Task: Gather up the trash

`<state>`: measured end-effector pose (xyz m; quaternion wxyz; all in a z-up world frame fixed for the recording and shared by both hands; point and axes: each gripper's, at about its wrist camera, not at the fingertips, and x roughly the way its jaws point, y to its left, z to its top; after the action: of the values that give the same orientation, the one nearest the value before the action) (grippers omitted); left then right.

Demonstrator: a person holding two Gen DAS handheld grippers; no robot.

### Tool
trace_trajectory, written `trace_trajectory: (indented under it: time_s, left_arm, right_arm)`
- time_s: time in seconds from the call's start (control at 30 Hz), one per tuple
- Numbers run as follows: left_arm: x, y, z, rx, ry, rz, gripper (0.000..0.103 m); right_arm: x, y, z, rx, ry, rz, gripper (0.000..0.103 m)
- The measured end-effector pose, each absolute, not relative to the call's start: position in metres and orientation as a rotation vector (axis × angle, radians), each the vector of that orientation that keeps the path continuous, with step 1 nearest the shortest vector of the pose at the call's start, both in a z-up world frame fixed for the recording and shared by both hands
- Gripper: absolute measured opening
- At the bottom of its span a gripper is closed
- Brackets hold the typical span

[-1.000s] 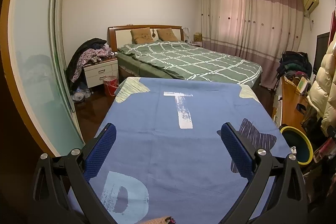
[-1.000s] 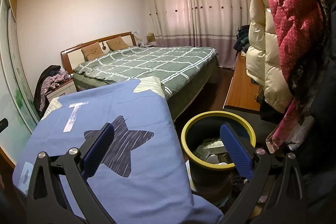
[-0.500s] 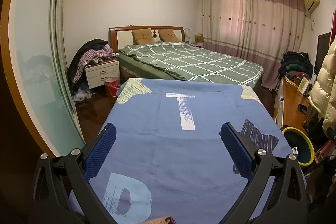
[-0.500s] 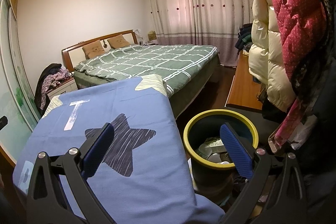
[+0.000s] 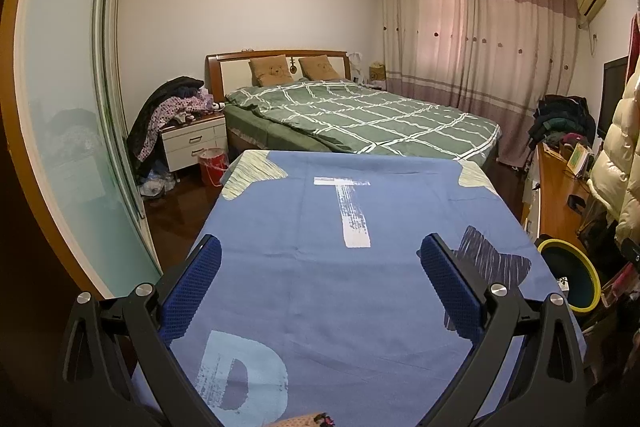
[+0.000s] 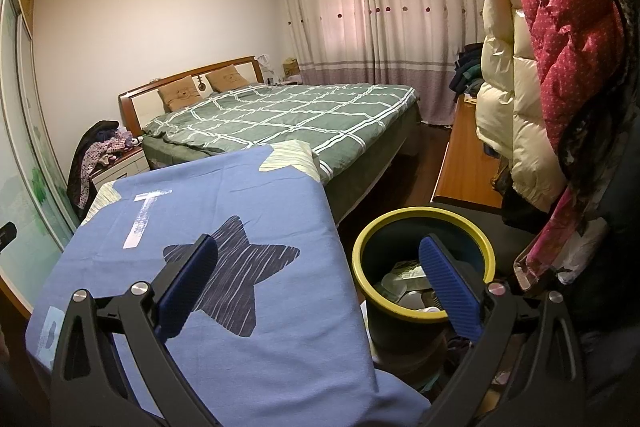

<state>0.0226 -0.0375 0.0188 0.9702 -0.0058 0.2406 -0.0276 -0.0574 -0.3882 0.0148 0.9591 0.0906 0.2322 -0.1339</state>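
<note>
- The blue cloth-covered bench [image 5: 352, 291] fills the near ground of the left wrist view, and its printed cloth shows no litter on the part that can be seen.
- The left tool [image 5: 320, 269] hangs above that cloth with its blue pads [image 5: 192, 287] spread wide, nothing between them and nothing touched.
- Judgement: held this way, level and over the middle of the bench, it reads as a scan for anything to pick up, not a reach.
- At the bottom edge of the left view a small patterned scrap [image 5: 308, 420] peeks in; too little shows to say what it is.
- Over to the right wrist view: the yellow-rimmed bin [image 6: 424, 223] stands on the floor just beside the bench's right edge, tight against the hanging coats [image 6: 560, 67].
- That spot looks chosen for short carries from the bench top.
- The trash [image 6: 404, 287] is already inside the bin: pale wrappers and clear plastic pieces lie at the bottom.
- The right tool [image 6: 320, 269] is also gaping wide and empty; one finger lies over the star print, the other over the bin's mouth, neither in contact.
- Judgement: the collecting seems largely done on this bench, though clutter on the floor by the nightstand [image 5: 196, 143] may count too.
</note>
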Motion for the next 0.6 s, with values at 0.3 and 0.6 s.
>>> trace_trajectory:
  time_s: [0.3,0.6]
  left_arm:
    - [0.0192,-0.0412,0.024,0.006,0.46,-0.078,0.098]
    - [0.023,-0.0381,0.0224,-0.011,0.476,-0.086,0.098]
  right_arm:
    - [-0.0571,-0.3872,0.0142,0.18,0.472,-0.27,0.096]
    - [-0.0566,-0.3871,0.0145,0.181,0.471,-0.271,0.096]
